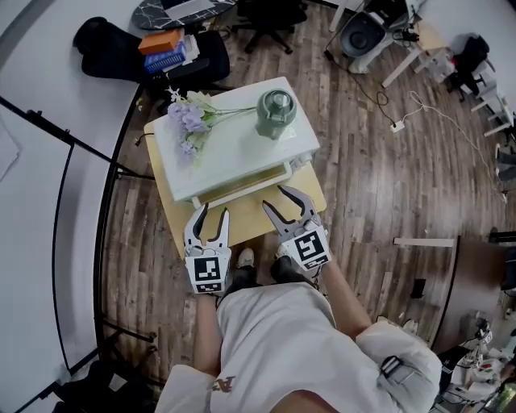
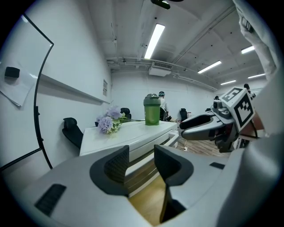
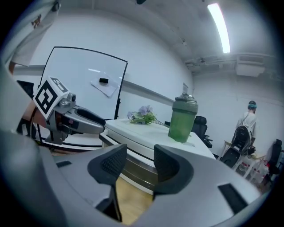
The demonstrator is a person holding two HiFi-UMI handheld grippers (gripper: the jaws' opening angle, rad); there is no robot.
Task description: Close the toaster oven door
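So the white toaster oven (image 1: 242, 141) sits on the little wooden table (image 1: 250, 224), with the left claw (image 1: 213, 211) and right claw (image 1: 272, 196) just in front, both slightly spread, pinching nothing.

A brown wood floor (image 1: 387, 185) lies under everything. A white wall (image 2: 80, 57) stands left of the left gripper (image 1: 214, 211). A black office chair (image 1: 270, 24) sits far ahead. Long lights (image 2: 154, 39) shine above.
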